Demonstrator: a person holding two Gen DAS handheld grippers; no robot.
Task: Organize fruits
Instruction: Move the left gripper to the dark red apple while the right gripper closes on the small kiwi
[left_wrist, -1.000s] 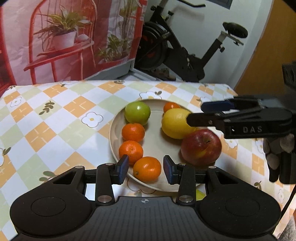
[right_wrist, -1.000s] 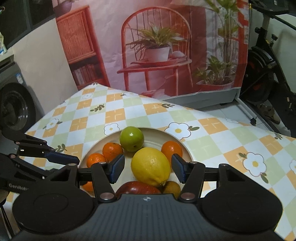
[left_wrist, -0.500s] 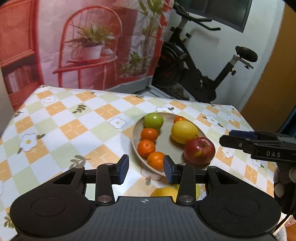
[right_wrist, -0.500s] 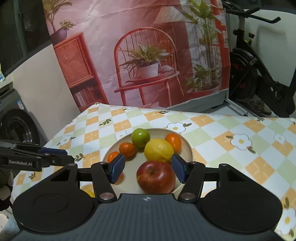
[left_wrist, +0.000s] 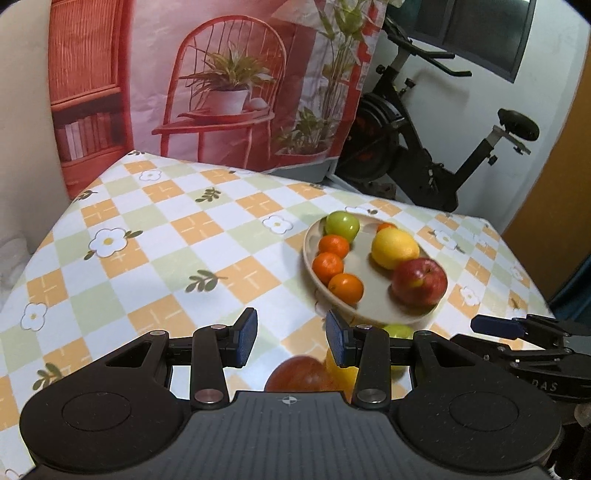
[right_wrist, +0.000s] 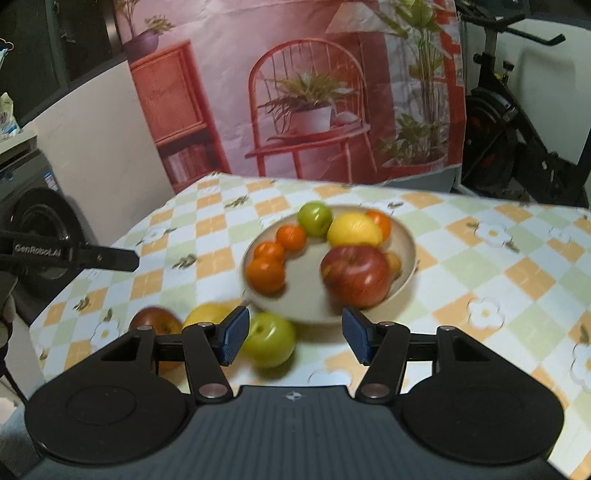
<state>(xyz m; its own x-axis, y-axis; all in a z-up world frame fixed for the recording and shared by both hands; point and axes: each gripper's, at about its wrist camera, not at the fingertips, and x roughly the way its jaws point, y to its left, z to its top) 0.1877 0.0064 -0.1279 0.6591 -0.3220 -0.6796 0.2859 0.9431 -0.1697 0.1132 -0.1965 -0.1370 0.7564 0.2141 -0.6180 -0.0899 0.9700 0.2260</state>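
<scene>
Both grippers (left_wrist: 291, 341) (right_wrist: 291, 338) agape above tablecloth (left_wrist: 166, 258)

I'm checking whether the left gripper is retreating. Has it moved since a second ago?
Yes. The left gripper has pulled back and up from the plate; its open fingertips, earlier flanking a tangerine, now hang short of the rim.

Beige plate (right_wrist: 406, 254) on checked cloth, holding green apple (right_wrist: 314, 218), lemon (right_wrist: 354, 230), red apple (right_wrist: 355, 275) and several small oranges (right_wrist: 265, 274), loose beside its near rim a green apple (right_wrist: 269, 343), yellow fruit (right_wrist: 207, 314), red apple (right_wrist: 157, 323), all blurred.
</scene>
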